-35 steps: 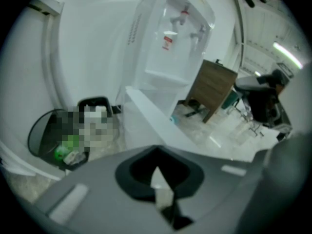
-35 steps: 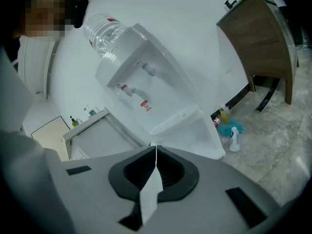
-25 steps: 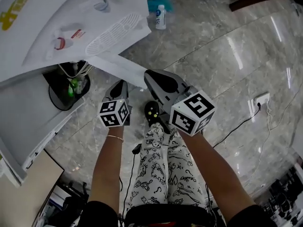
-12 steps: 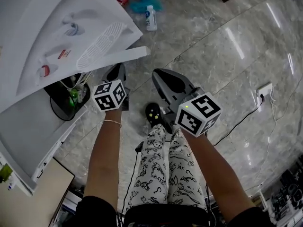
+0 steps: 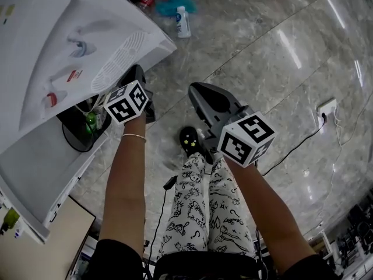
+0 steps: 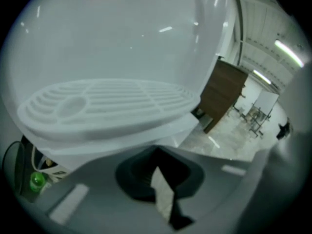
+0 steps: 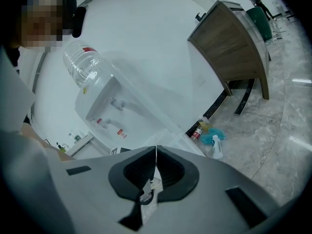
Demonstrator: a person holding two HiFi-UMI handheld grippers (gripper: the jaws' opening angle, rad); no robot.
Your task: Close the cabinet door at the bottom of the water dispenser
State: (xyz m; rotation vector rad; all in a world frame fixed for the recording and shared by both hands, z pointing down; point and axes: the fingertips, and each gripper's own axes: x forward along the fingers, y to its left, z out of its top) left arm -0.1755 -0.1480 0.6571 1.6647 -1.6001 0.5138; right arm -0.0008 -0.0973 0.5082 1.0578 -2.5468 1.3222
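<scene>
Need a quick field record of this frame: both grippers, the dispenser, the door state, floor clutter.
left gripper: jaws together, nothing between them, tips just under the white slotted drip tray
right gripper: jaws together, nothing between them, over the floor and apart from the dispenser
white water dispenser: on the person's left, with a clear water bottle on top
cabinet door: no panel juts out in the head view; cannot tell if it is fully shut
grey marble floor: white plastic bottle with a blue label beside a blue cloth
</scene>
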